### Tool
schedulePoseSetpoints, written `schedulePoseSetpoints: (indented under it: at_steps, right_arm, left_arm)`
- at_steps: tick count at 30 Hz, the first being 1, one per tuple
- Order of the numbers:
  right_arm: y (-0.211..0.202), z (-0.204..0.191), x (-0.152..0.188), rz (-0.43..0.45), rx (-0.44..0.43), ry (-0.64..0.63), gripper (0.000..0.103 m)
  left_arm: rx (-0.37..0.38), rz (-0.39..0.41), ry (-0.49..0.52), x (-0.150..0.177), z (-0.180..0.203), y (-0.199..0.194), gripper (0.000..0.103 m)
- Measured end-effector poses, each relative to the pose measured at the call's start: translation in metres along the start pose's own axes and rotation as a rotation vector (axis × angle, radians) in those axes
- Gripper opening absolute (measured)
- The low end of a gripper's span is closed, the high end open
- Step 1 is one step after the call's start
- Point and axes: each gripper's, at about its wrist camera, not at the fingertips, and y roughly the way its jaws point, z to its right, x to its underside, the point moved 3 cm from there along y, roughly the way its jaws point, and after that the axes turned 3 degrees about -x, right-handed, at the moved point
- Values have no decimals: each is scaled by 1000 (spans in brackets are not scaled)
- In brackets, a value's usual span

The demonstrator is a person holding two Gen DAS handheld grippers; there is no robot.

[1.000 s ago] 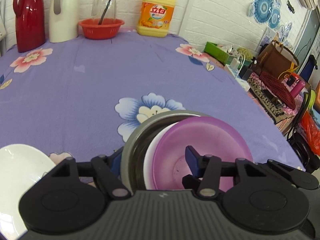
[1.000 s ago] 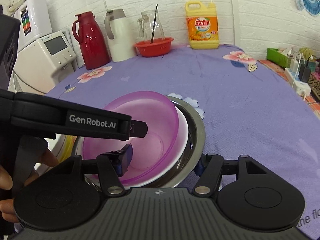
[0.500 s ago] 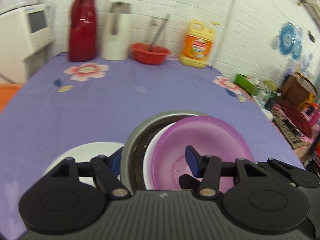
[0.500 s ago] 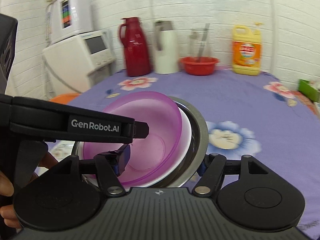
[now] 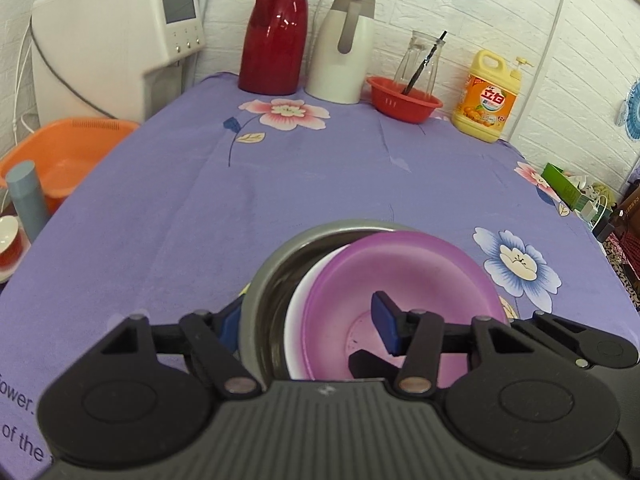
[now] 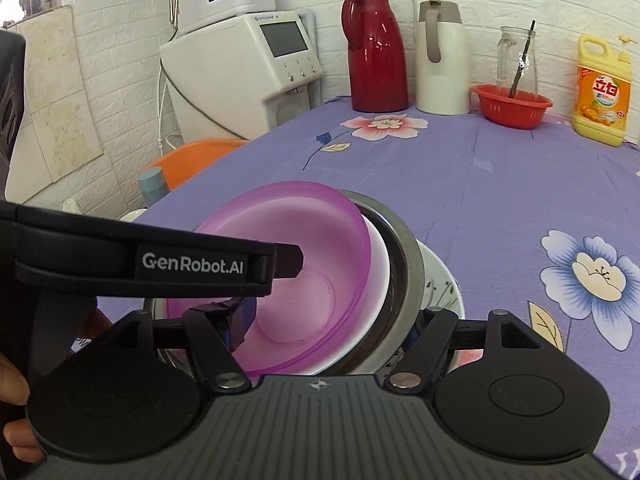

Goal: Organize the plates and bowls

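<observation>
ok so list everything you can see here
bowl stack: 3 nested, purple in white in steel, front
plate: 1, white, under stack
flask: 1, red, back
jug: 1, white, beside flask
jar: 1, clear, behind basket
basket: 1, red, back
detergent: 1, yellow, back right
dispenser: 1, white, far left
basin: 1, orange, below dispenser
tablecloth: 1, purple floral
left claw: black, clamped across stack wall
right claw: black, clamped across opposite wall

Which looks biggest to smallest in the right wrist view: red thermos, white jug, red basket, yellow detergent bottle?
1. red thermos
2. white jug
3. yellow detergent bottle and red basket look alike in extent; unranked.
</observation>
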Motion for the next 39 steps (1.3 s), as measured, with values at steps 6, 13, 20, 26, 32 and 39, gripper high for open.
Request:
schedulePoseSetpoints:
  at_steps: [6,13,20,26,32,39]
  right_arm:
    - [5,5,4,-16,9,9,103]
    - [1,4,3,33,57,-27,103]
    - [-6,-10,-2,126,114,-182,103]
    - [-13,6,3,108,105,-94,103]
    - [-33,9,11,105,107,-32,103]
    - [-77,11,39,141,173,15,103]
  left_arm:
    - [13,2,30,4,6,8,57]
    - [12,43,67,0,11,11,73]
    - [10,119,36,-18,6,-10,73]
    - [-16,118,1,-16,1,-17,73]
    - [-12,120,-4,1,11,-35,73]
    - [-20,185,30,38,32,-72,74]
